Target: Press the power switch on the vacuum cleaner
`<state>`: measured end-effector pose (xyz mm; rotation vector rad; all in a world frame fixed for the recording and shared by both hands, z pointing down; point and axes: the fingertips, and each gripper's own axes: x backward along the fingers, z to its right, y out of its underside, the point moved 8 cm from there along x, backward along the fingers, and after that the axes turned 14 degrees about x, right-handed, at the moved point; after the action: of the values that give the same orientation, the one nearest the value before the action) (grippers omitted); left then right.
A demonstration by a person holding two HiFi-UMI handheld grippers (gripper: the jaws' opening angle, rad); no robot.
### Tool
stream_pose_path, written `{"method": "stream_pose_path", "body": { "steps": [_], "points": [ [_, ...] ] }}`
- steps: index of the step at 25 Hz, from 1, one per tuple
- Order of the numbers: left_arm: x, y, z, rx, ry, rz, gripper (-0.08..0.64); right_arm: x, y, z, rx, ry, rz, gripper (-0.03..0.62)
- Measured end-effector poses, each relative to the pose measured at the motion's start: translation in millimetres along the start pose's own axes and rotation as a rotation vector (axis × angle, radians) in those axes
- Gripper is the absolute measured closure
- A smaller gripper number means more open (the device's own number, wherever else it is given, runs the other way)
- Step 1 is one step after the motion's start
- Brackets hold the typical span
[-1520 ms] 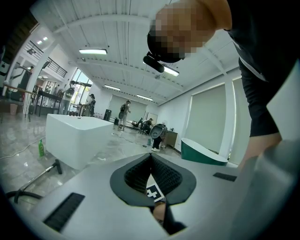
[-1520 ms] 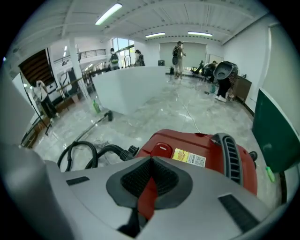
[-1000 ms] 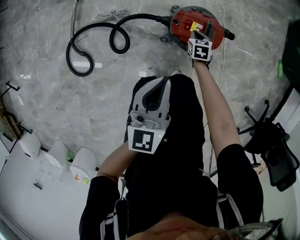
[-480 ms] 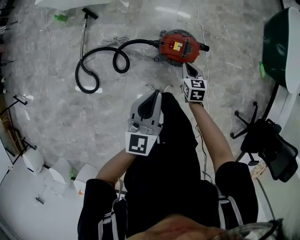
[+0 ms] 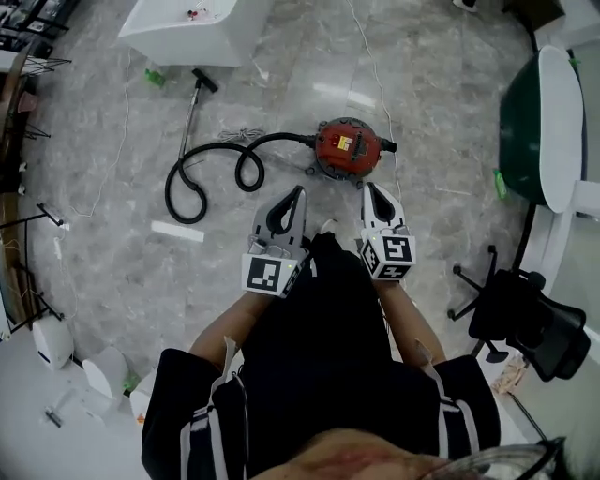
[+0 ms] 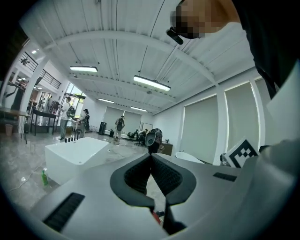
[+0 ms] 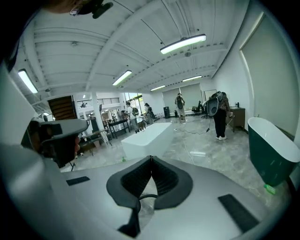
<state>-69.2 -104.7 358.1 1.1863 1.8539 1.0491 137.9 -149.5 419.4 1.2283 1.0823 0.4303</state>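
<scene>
In the head view the red round vacuum cleaner [image 5: 347, 150] stands on the grey floor, and its black hose [image 5: 211, 178] curls off to the left. Both grippers are held in front of the person's body, raised well above the vacuum and apart from it. The left gripper [image 5: 300, 190] is shut, its jaws meeting at the tip with nothing between them. The right gripper [image 5: 367, 187] is also shut and holds nothing. In the left gripper view [image 6: 151, 155] and the right gripper view [image 7: 151, 158] the jaws point level into the hall. The power switch cannot be made out.
A white tub [image 5: 183, 28] stands at the back left and a dark green tub [image 5: 539, 122] at the right. A black office chair [image 5: 525, 319] is at the right. A white cable [image 5: 370, 66] runs over the floor past the vacuum. Several people stand far off [image 7: 179, 105].
The right gripper has come off the top of the vacuum and drawn back beside the left one. The head camera has risen, so the vacuum looks smaller and farther.
</scene>
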Motion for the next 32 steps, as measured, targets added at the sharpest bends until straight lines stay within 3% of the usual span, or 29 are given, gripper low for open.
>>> {"method": "stream_pose_path", "body": {
  "steps": [4, 14, 26, 32],
  "points": [
    [3.8, -1.5, 27.3, -0.015, 0.076, 0.06, 0.541, 35.0, -23.3, -5.9, 0.053, -0.004, 0.076, 0.575],
    [8.7, -4.0, 61.6, -0.003, 0.188, 0.102, 0.541, 67.3, -57.8, -15.2, 0.044, 0.024, 0.19, 0.575],
    [22.6, 4.9, 43.8, -0.01, 0.126, 0.159, 0.541, 45.1, -63.0, -37.5, 0.104, -0.07, 0.251, 0.575],
    [54.6, 4.8, 19.4, -0.013, 0.076, 0.158, 0.541, 41.4, -72.0, -82.7, 0.111, -0.148, 0.269, 0.575]
  ]
}}
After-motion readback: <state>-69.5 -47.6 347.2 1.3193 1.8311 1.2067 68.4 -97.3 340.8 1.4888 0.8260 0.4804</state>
